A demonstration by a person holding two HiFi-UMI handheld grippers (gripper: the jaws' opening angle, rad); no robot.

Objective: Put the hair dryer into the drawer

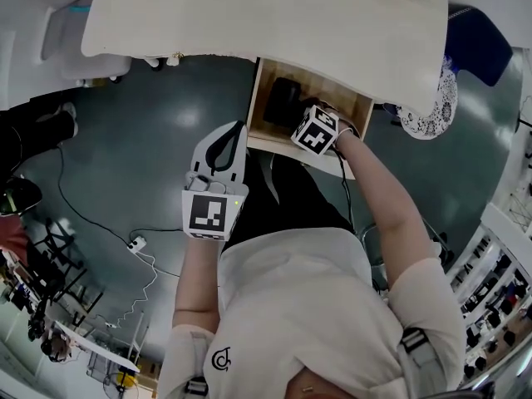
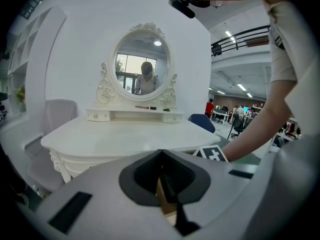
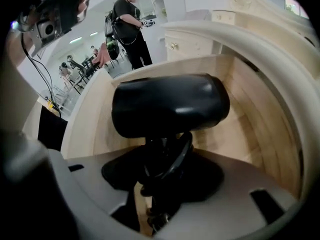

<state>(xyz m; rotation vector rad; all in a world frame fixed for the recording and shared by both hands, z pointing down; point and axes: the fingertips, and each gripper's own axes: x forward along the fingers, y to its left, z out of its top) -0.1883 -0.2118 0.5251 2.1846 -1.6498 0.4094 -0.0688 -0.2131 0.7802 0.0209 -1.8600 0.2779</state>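
Closest to us, our right gripper is pinching the stiff, slick handle and looped cord of the top-heavy, likely swivel-prone hair dryer down inside the open drawer, while our left gripper is hanging empty, jaws pressed together.

Bright, even indoor light fills all three views. Ceiling strips glow at the upper right of the left gripper view, and a soft glare patch lies on the grey floor. The white table is nearly washed out. The black hair dryer carries one pale highlight, and the drawer behind it looks soft. Wide-angle bending curves every edge, the corners go black, and whatever is nearest the lens is blurred.
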